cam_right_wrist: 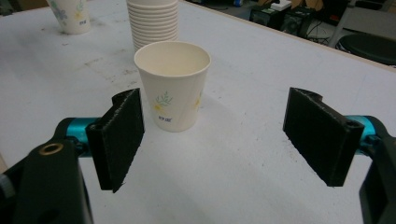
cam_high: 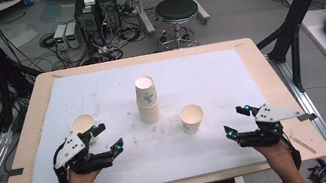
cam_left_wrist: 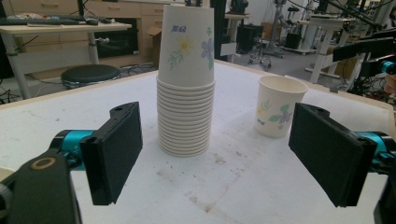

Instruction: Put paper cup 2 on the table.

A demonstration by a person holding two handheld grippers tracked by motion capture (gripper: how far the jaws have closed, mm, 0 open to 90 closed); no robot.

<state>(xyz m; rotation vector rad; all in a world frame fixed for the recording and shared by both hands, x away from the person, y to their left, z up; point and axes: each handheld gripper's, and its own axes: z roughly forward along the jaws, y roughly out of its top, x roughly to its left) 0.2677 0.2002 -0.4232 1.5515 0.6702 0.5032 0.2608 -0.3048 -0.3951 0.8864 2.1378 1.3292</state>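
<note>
White foam sheet [cam_high: 208, 73] covers most of the wooden table [cam_high: 270, 77], stained and scuffed near the middle. On it, largest first, stands the stack of paper cups [cam_high: 147, 99], upright at the centre, its flower print facing the person. Two single cups stand apart from it: the right cup [cam_high: 192, 118], upright and open-mouthed, a little nearer the person and to the stack's right, and the left cup [cam_high: 83, 126], upright by the sheet's left side.

The left gripper [cam_high: 107, 138] has its jaws spread wide with nothing between them; the left cup stands just behind it, touching or nearly so, I cannot tell which. Its own camera looks straight at the stack [cam_left_wrist: 186, 84], which lies ahead of the fingers [cam_left_wrist: 116, 149], centred in the gap, long axis vertical.

The right gripper [cam_high: 236, 120] is likewise wide open and empty. The right cup [cam_right_wrist: 173, 84] stands ahead of it, nearer the left-hand pad than the other, so a small sideways shift would probably be needed before closing.
</note>
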